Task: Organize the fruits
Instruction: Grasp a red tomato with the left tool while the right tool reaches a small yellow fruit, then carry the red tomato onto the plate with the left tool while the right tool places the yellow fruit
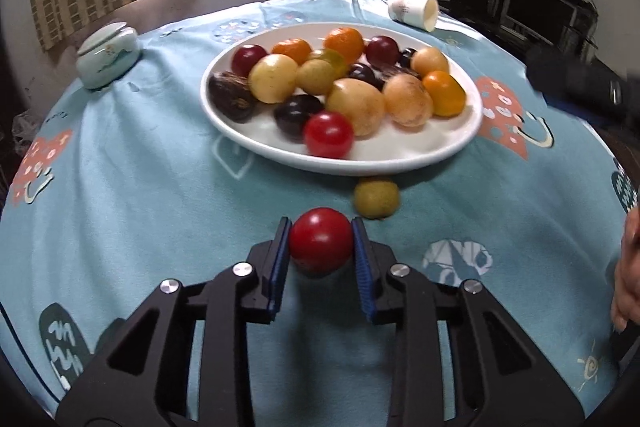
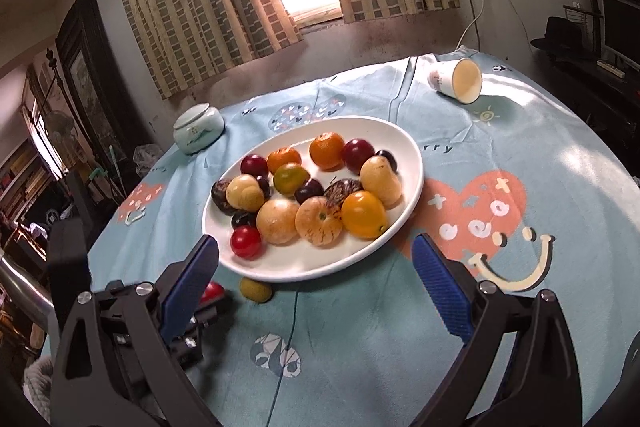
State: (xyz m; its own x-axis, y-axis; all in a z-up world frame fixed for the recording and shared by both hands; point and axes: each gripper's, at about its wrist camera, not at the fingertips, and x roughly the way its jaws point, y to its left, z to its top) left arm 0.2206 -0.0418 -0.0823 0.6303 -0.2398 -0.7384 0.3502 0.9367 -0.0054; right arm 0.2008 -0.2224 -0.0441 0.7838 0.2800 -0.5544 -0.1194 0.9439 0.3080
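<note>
The left tool (image 1: 321, 241) gripped a red fruit (image 1: 320, 242) near the table's (image 1: 140, 187) front edge, just before the heaped plate (image 1: 400, 163). The right tool (image 2: 316, 263) stood wide, empty.

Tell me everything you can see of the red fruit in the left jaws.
The red fruit is round, smooth and glossy, like a small tomato, unblemished on the side shown. It sits between the blue pads of the left gripper, which press its two sides. It lies near the tablecloth, short of the plate, beside a green fruit that is not touching it.
</note>
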